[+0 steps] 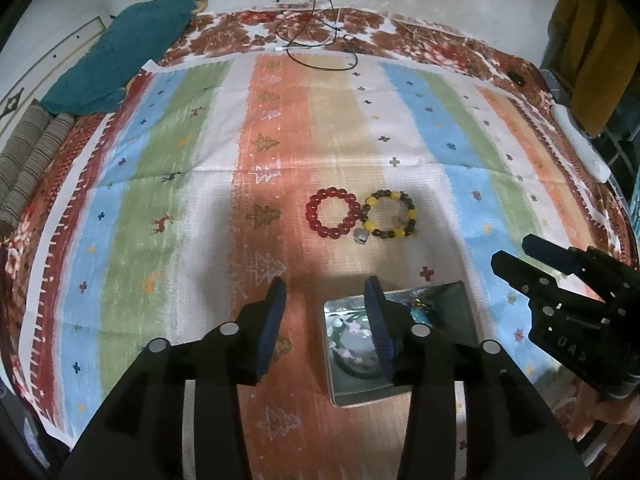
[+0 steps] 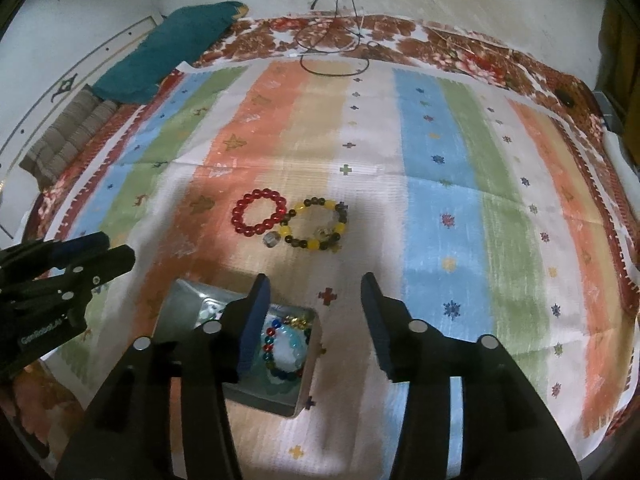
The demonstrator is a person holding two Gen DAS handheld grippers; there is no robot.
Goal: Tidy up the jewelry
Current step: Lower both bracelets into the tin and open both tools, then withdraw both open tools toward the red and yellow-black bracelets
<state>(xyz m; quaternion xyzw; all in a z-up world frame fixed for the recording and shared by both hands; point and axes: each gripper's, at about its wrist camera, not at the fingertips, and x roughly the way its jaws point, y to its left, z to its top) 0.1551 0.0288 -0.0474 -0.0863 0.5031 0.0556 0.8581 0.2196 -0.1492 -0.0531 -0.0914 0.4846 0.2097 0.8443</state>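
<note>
A red bead bracelet and a yellow and dark bead bracelet lie side by side on the striped cloth, with a small clear bead just in front of them. A metal tin nearer me holds a multicoloured bracelet. My left gripper is open and empty, above the tin's left side. My right gripper is open and empty, right of the tin; it also shows in the left wrist view.
The striped cloth covers a floral blanket. Black and white cables lie at the far edge. A teal cloth and rolled mats sit at the far left. A white roll lies at the right.
</note>
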